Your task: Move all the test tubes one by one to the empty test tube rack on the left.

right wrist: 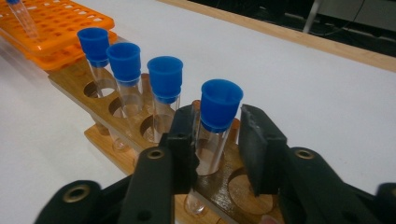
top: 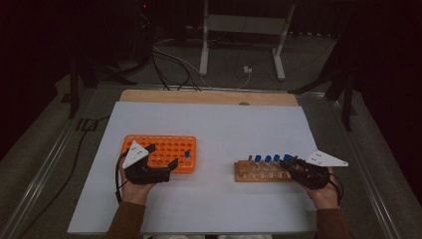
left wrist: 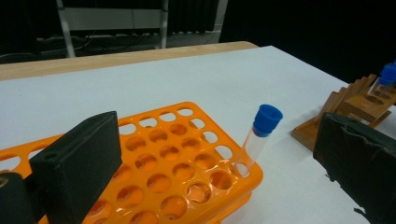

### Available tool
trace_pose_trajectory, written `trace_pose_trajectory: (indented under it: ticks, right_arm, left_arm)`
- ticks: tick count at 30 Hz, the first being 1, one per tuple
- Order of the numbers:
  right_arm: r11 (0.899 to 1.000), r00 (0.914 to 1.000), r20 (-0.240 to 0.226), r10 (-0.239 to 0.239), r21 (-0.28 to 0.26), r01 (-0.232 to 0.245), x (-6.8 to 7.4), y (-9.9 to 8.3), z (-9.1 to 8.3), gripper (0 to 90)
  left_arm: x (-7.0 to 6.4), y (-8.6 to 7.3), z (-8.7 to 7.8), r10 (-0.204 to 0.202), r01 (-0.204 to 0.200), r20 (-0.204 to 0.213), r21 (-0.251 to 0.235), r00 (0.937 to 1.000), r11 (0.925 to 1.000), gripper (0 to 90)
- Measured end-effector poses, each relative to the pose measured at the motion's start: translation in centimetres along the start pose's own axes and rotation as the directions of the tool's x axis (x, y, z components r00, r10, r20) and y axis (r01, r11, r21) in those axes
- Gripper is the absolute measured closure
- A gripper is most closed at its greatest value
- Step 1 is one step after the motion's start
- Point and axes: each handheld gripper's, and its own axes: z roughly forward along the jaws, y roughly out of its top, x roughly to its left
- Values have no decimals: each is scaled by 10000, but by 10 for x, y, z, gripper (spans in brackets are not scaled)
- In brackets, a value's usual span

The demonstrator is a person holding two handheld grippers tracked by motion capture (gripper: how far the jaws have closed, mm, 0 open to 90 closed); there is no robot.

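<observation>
Right gripper view shows us the right gripper (right wrist: 218, 140) spread around the nearest tube (right wrist: 215, 122) in the wooden rack (right wrist: 93, 84) (left gripper (left wrist: 210, 163) open at nine o'clock), so we must pinch, then lift.

Black jaws spread wide, orange rack (left wrist: 168, 158), blue-capped tube (left wrist: 258, 137) tilted in corner hole, wooden rack (left wrist: 350, 109) beyond
</observation>
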Motion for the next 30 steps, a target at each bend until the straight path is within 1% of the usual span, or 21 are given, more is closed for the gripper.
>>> trace_pose_trajectory:
  ticks: [2,4,7,11,13,18,24,26,28,30]
  right_arm:
    - [10000,10000,-80,6,7,-6,1,0,-1,740]
    - [9999,9999,-110,-129,15,129,2,0,-1,755]
    - [9998,9996,-213,-159,79,160,4,2,0,767]
    - [9992,9993,-96,-354,169,356,8,4,0,771]
    - [9990,9992,-48,-387,212,388,9,5,1,771]
    - [9995,9996,15,-280,157,280,9,11,-1,771]
    - [9994,9995,-75,307,-131,-308,4,23,-10,772]
    - [9993,9995,-65,321,-165,-322,4,28,-12,771]
    - [9996,9997,-39,233,-170,-234,5,32,-14,772]
    - [9995,9999,-1,160,-260,-159,6,39,-16,772]
  left_arm:
    - [0,0,0,-1,1,-7,6,10000,10000,14]
    - [0,0,0,36,-36,-81,16,10000,10000,9]
    - [1,-1,1,56,-55,-106,46,9999,10000,8]
    - [0,-1,2,74,-74,-112,78,9999,9999,8]
    - [0,-1,2,108,-106,-185,88,9998,9999,8]
    - [1,-1,2,81,-79,-331,66,9994,9999,8]
    - [3,-1,1,15,-15,-470,-3,9989,10000,8]
    - [3,-1,1,-23,24,-520,16,9986,10000,8]
    - [3,-1,1,-5,7,-553,37,9985,10000,8]
    - [2,-1,2,94,-90,-587,74,9982,9999,8]
